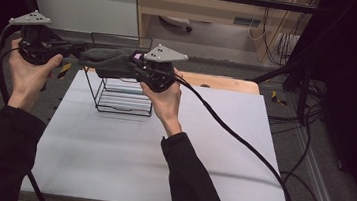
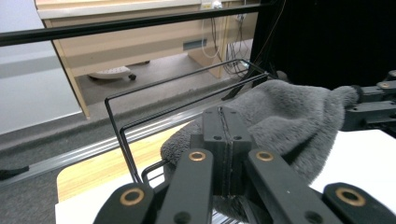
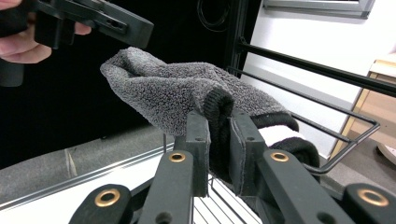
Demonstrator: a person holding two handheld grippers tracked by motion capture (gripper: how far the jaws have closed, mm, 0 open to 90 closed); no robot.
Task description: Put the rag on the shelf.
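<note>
L gripper (image 1: 75, 49) jaws pressed tight together, pinching one end of the grey fuzzy sock (image 1: 106, 60). R gripper (image 1: 135, 65) clamped on the sock's dark ribbed cuff (image 3: 218, 109), fabric squeezed between its pads. Sock's stretched between the two, up in the air over the top of the black wire rack (image 1: 116, 96). Rack sits at the far-left part of the white table (image 1: 161, 154). Both hands raised, grippers facing each other.

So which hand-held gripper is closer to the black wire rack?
Right. The right hand-held gripper holds the grey sock directly above the wire rack, while the left hand-held gripper grips the sock's other end, out past the rack's left side.
</note>
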